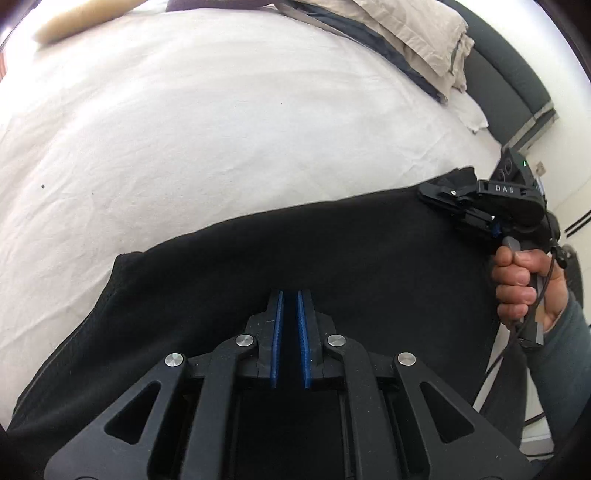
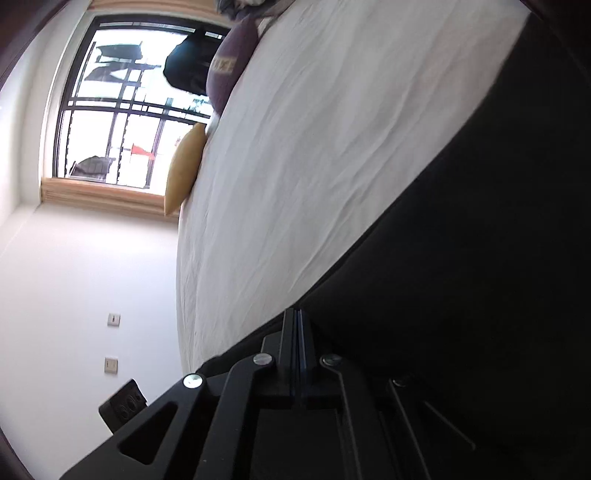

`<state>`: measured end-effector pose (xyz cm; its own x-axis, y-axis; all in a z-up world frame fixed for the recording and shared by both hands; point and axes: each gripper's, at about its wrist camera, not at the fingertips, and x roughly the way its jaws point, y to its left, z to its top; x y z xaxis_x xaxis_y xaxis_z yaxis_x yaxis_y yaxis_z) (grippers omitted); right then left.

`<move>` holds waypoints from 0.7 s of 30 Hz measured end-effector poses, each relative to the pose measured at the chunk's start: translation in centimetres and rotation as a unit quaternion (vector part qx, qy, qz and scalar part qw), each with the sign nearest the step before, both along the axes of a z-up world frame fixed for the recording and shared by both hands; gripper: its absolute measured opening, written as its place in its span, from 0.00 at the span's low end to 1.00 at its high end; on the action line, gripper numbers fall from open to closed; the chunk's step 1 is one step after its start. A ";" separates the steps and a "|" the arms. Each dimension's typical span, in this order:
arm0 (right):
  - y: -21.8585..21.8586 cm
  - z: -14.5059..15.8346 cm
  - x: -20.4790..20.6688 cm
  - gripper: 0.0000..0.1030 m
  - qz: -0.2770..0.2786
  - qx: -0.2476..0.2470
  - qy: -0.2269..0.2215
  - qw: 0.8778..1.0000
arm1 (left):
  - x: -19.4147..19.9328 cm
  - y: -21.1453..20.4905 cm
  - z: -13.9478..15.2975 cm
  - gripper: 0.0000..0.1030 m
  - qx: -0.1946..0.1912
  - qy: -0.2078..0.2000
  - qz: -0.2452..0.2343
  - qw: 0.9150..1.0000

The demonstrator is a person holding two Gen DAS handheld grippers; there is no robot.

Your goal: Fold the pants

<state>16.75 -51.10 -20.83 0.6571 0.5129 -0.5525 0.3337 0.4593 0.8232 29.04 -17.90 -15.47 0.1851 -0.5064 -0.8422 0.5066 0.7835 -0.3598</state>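
Black pants (image 1: 332,251) lie spread across the near part of a white bed sheet (image 1: 184,129). My left gripper (image 1: 290,295) sits over the pants' near middle, its blue pads (image 1: 279,325) a narrow gap apart with dark cloth between them. My right gripper (image 1: 436,195) shows at the right in the left wrist view, held by a hand (image 1: 517,284), shut on the pants' far right corner. In the right wrist view my right gripper (image 2: 297,314) has its jaws pressed together at the edge of the pants (image 2: 461,258).
Beige folded bedding (image 1: 417,33) and a dark headboard (image 1: 513,77) lie at the far right. A yellow pillow (image 2: 184,170) and purple cushion (image 2: 229,66) rest at the bed's far side by a window (image 2: 129,107). Open sheet stretches beyond the pants.
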 end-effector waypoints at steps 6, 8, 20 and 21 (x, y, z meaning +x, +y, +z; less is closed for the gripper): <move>-12.7 1.3 -6.5 0.04 -0.189 -0.055 0.031 0.980 | 2.3 2.5 -0.2 0.08 -0.027 0.001 0.044 0.999; -13.2 3.3 -8.2 0.27 -0.191 -0.064 0.023 0.979 | 1.8 2.3 0.1 0.08 -0.017 -0.008 0.053 0.998; -4.1 0.8 -10.7 0.00 -0.074 -0.009 0.039 0.996 | -4.0 1.3 0.5 0.08 0.001 -0.022 0.041 0.999; -5.9 1.6 -11.8 0.00 -0.102 -0.044 0.048 0.993 | -4.0 2.7 0.8 0.08 0.002 -0.023 0.055 0.998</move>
<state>4.95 -57.00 -19.23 0.6841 0.3211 -0.6549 0.5025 0.4433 0.7423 25.08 -15.23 -14.65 0.2779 -0.4781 -0.8332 0.4332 0.8365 -0.3355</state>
